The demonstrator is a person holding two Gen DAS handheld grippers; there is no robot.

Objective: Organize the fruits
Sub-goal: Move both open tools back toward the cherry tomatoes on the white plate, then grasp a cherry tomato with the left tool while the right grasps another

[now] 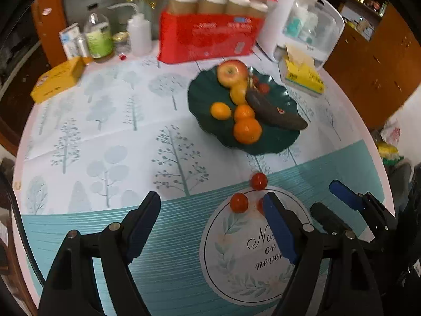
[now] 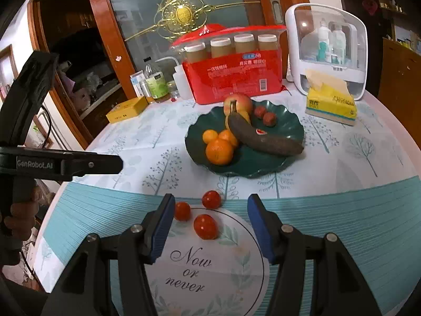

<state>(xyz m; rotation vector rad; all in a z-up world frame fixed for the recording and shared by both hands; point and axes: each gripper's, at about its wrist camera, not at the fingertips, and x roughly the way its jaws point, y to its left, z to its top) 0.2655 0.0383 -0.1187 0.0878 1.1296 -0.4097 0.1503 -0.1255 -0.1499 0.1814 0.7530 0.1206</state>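
Note:
A dark green plate point(image 2: 284, 163) point(image 1: 202, 97) holds an apple point(image 2: 236, 101), several oranges point(image 2: 219, 151), a dark overripe banana point(image 2: 265, 138) and two small red fruits point(image 2: 265, 115). Three cherry tomatoes lie on the tablecloth in front of it: one point(image 2: 205, 226) between my right fingers, one point(image 2: 182, 210) by the left finger, one point(image 2: 211, 199) farther off. My right gripper point(image 2: 211, 206) is open around them, empty. My left gripper point(image 1: 214, 205) is open and empty just left of the tomatoes point(image 1: 239, 202). The right gripper point(image 1: 329, 197) also shows in the left wrist view.
At the back stand a red pack of jars point(image 2: 234, 76), a white dispenser box point(image 2: 326, 47), a yellow tissue pack point(image 2: 331, 105), a yellow box point(image 2: 126, 110) and several bottles point(image 2: 156, 81). The round table's edge point(image 2: 394, 110) curves at both sides.

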